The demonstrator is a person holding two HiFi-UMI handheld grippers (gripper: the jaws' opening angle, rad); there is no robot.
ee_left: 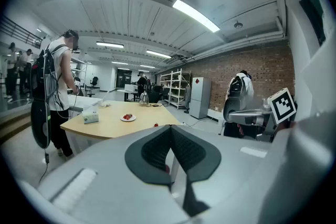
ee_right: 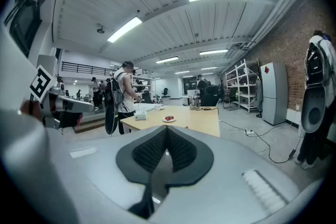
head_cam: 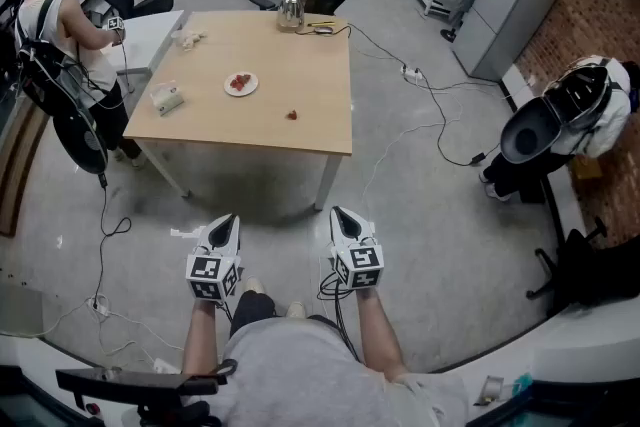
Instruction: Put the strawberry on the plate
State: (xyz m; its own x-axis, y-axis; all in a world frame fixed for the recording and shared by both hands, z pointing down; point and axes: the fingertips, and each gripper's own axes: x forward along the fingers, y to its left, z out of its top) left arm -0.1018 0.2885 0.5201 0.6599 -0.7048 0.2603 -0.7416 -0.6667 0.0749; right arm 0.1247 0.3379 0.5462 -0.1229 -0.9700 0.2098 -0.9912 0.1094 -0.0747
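A white plate [head_cam: 241, 83] with a few strawberries sits near the middle of the wooden table [head_cam: 200, 120]. A single loose strawberry [head_cam: 292, 115] lies to its right, nearer the table's front edge. My left gripper [head_cam: 228, 220] and right gripper [head_cam: 341, 215] are held side by side over the floor, well short of the table, both pointing toward it. Each has its jaws closed together with nothing between them. The left gripper [ee_left: 169, 127] view shows the plate [ee_left: 127, 118] and the loose strawberry [ee_left: 156, 125] far ahead. In the right gripper [ee_right: 167, 128] view the plate [ee_right: 168, 119] is distant too.
A person [head_cam: 60, 45] stands at the table's left end. On the table are a tissue box [head_cam: 168, 98] and a metal kettle [head_cam: 291, 11]. Cables [head_cam: 420, 90] run over the floor to the right. A chair with a white jacket [head_cam: 560, 120] stands far right.
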